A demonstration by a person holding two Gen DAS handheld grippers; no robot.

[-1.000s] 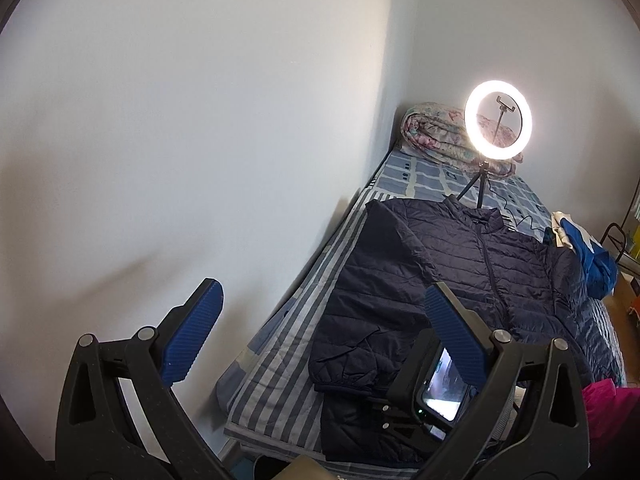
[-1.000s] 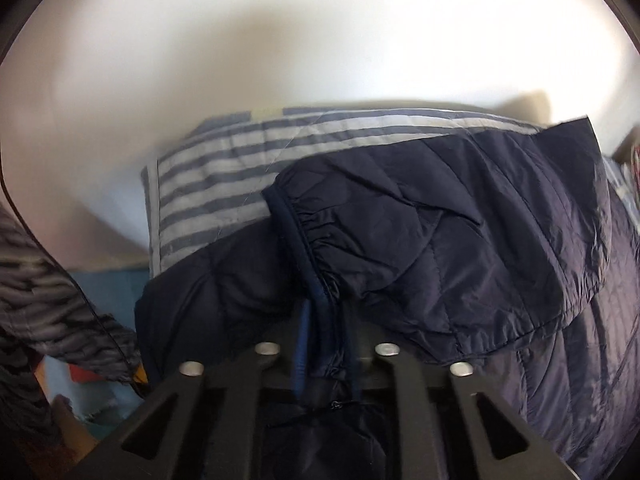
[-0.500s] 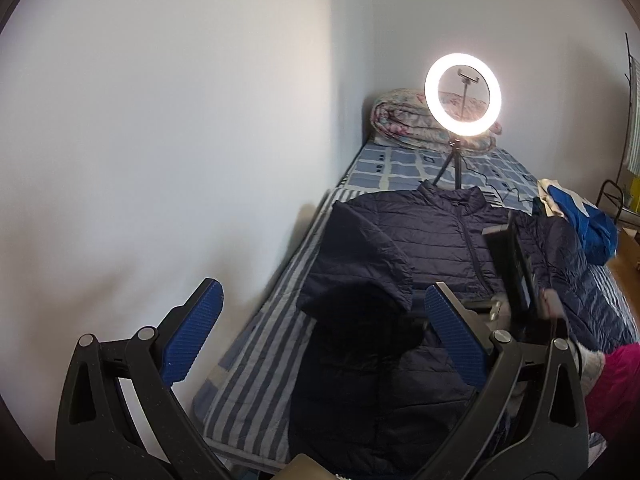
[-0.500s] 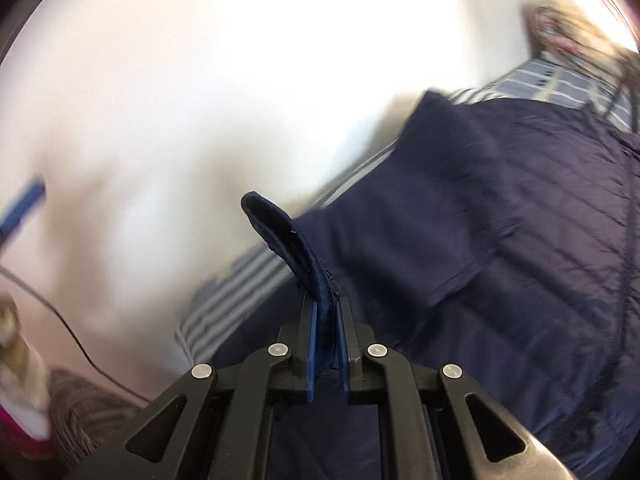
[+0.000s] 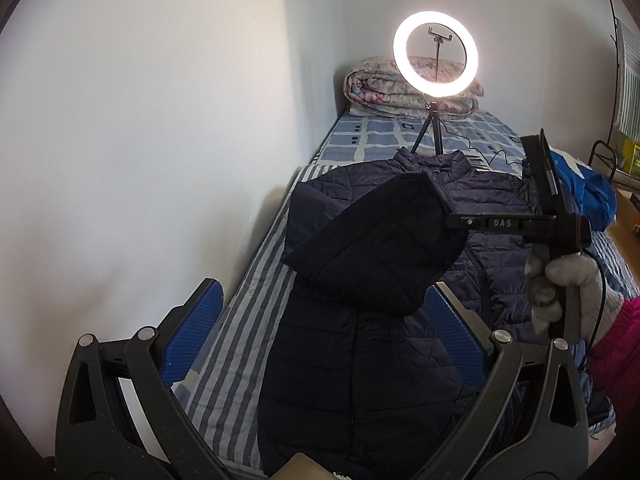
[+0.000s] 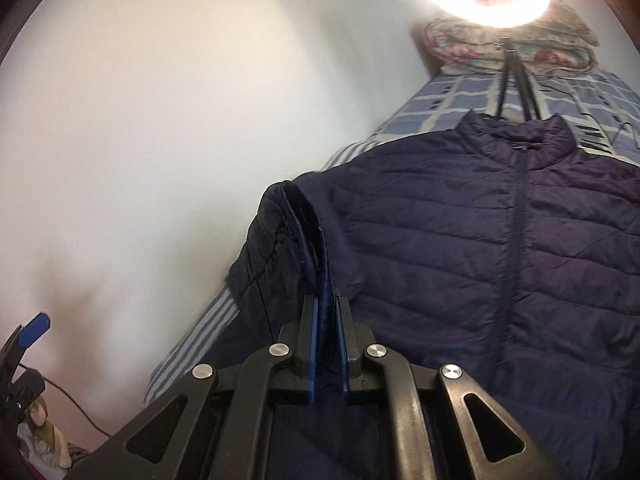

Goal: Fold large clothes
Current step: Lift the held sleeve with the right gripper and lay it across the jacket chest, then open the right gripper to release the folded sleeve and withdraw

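- Since the earlier frames, the sleeve [image 5: 376, 248] had been lifted off the bed's left side and carried across the jacket [image 5: 360, 380] toward its zip; the left wrist view had swung toward the ring light [image 5: 435, 54].
- Left wrist view: the left claw [image 5: 320, 328] stood spread and empty above the striped bed [image 5: 236, 340]. At 3 o'clock a gloved hand [image 5: 568, 292] held the right claw's handle, the sleeve draped from it at centre. The jacket lay flat, collar toward 12 o'clock.
- Right wrist view: the right claw [image 6: 327, 344] was pressed together, pinching the sleeve's cuff [image 6: 308, 240], which stood up toward 12 o'clock.
- Handling, as I judged it: the quilted jacket looked light, soft, puffy and slick, likely to spring open; the bound cuff and hem seemed the firmest places to pinch.
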